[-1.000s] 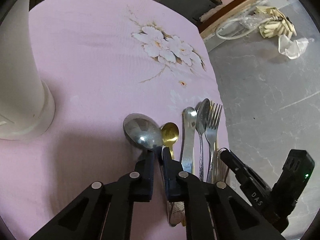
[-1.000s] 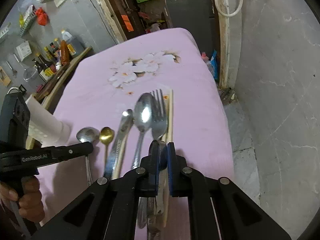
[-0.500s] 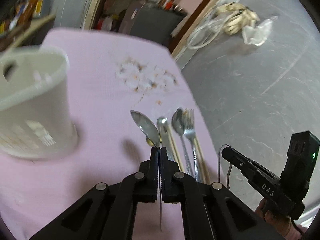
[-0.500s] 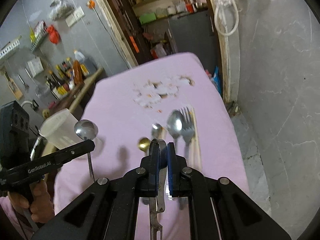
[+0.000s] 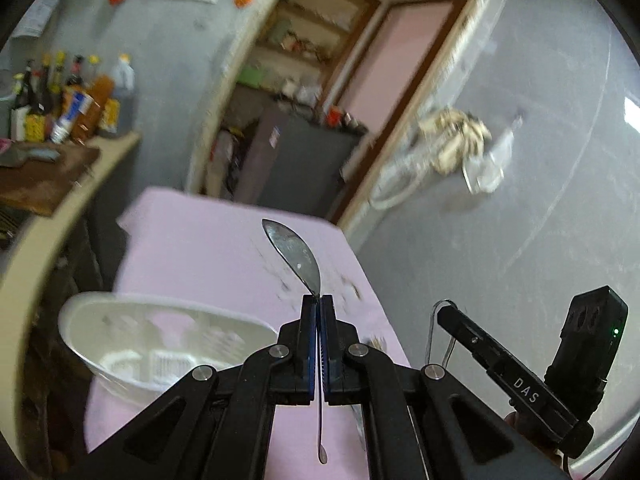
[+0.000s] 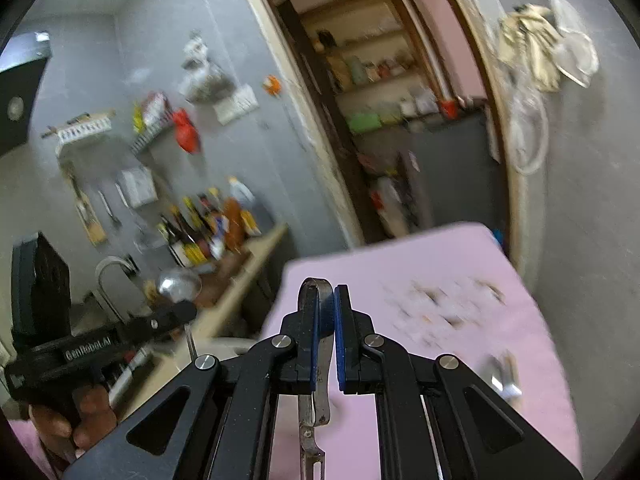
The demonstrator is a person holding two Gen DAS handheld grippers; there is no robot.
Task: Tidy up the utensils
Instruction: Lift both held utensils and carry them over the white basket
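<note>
Left gripper clenches a steel spoon above the white utensil holder; right gripper grasps a metal peeler over the pink tablecloth

We see the spoon only in part: its neck is hidden between the closed pads of the left gripper. The metal utensil runs off the bottom edge. Motion blur smears the tablecloth print and the bottles beyond reading.
</note>
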